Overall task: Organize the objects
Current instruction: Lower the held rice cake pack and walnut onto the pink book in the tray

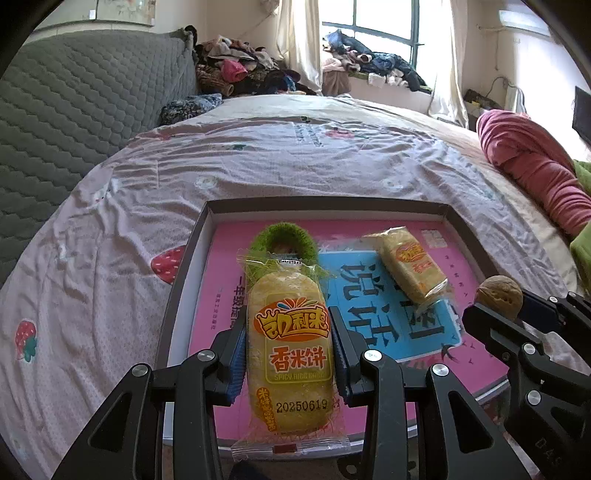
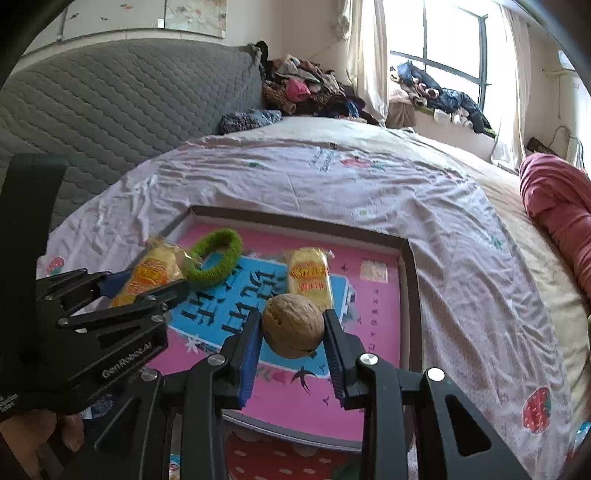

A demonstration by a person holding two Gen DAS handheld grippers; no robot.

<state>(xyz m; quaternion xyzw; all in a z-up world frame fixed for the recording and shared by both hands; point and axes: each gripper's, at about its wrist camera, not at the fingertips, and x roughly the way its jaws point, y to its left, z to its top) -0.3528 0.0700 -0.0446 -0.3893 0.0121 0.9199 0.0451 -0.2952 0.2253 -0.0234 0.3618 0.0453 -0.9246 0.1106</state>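
L gripper [image 1: 288, 343] clamped on yellow rice-cake pkt [image 1: 290, 354], clear wrapper w/ orange logo, held over shallow tray [image 1: 325, 206] on the bed. R gripper [image 2: 291, 328] clamped on a tan wrinkled walnut [image 2: 293, 325], also above tray. Inside tray: 2nd rice-cake pkt [image 1: 412, 264], fuzzy green ring [image 1: 284, 242]. Count: 2 pkts, 1 walnut, 1 ring, 1 tray.

This is a bedroom in a home: a bed [image 1: 258, 166] with strawberry sheet, a grey headboard [image 1: 85, 99], piled clothes [image 1: 240, 70] and a curtained window [image 1: 380, 26].
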